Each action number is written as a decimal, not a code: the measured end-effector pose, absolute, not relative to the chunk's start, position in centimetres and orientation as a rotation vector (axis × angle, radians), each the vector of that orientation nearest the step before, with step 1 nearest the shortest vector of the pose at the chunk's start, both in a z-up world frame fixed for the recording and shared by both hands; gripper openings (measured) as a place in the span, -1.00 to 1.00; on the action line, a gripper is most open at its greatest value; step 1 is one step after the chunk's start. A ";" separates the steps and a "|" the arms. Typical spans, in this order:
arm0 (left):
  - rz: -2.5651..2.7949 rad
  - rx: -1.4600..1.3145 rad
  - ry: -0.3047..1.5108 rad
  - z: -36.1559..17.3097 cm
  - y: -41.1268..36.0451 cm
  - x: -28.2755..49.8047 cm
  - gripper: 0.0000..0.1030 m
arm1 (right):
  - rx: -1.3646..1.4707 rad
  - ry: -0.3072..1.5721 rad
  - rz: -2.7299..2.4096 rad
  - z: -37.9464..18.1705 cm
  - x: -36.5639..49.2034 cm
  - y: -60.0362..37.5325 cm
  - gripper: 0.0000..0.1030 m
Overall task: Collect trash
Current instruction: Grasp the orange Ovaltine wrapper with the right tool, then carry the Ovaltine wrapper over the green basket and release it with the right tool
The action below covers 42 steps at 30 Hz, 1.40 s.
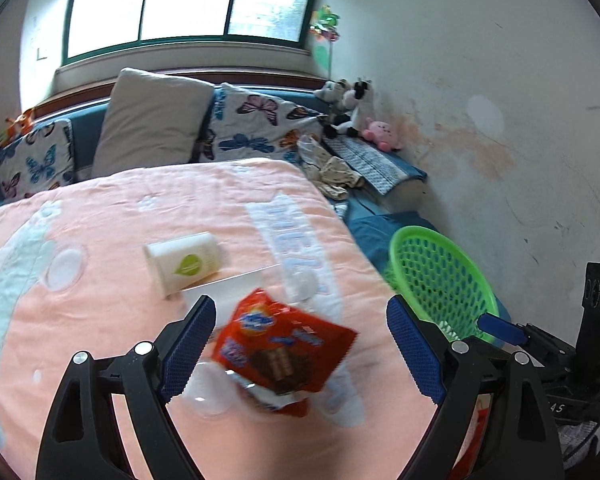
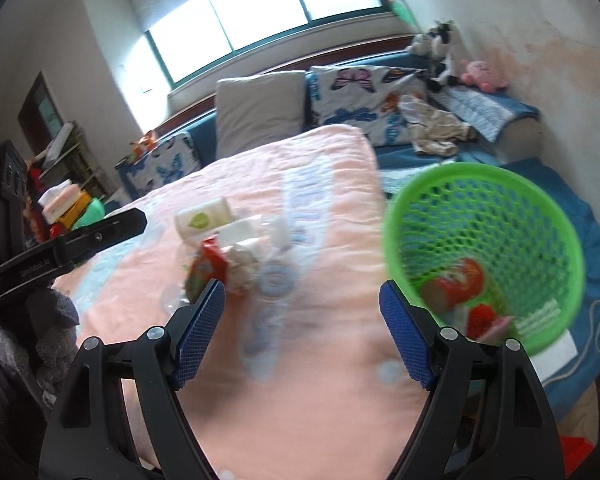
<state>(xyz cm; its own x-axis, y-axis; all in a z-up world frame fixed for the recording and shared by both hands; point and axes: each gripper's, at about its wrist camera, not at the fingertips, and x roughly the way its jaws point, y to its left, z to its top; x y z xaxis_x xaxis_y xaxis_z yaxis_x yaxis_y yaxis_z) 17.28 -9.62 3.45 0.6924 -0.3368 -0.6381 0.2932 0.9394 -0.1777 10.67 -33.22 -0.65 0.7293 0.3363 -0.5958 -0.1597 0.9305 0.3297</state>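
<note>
With both sets of fingers open and empty, I'd lower the left gripper (image 1: 300, 344) squarely over the red wrapper (image 1: 284, 350) on the bed (image 1: 100, 360), left of the basket (image 1: 440, 280), pinching its middle.

Wrapper (image 1: 284, 352) lies on blanket (image 1: 100, 320), cup (image 1: 184, 262) at 11 o'clock behind it. Basket (image 2: 484, 248) sits at 2 o'clock beside blanket, w/ prob. wrappers inside.

Glossy foil seen on red wrapper (image 1: 284, 354); perforated plastic on green basket (image 2: 488, 240) beside wrapper; quilted matt cloth on pink blanket (image 1: 100, 280) beneath wrapper.
</note>
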 end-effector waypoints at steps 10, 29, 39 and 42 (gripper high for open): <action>-0.245 -0.125 0.752 1.4 -2.6 17.1 0.64 | 0.276 0.766 0.393 -1.9 13.9 -27.6 0.42; -0.217 -0.130 0.834 -2.7 1.1 16.5 0.64 | 0.328 0.861 0.433 -5.6 18.5 -24.0 -0.27; -0.289 -0.071 0.846 -3.5 -1.2 15.6 0.64 | 0.283 0.808 0.434 -3.5 17.1 -24.0 -0.69; -0.321 -0.049 0.848 -3.7 -2.3 15.5 0.64 | 0.261 0.771 0.422 -2.2 16.3 -24.4 -0.70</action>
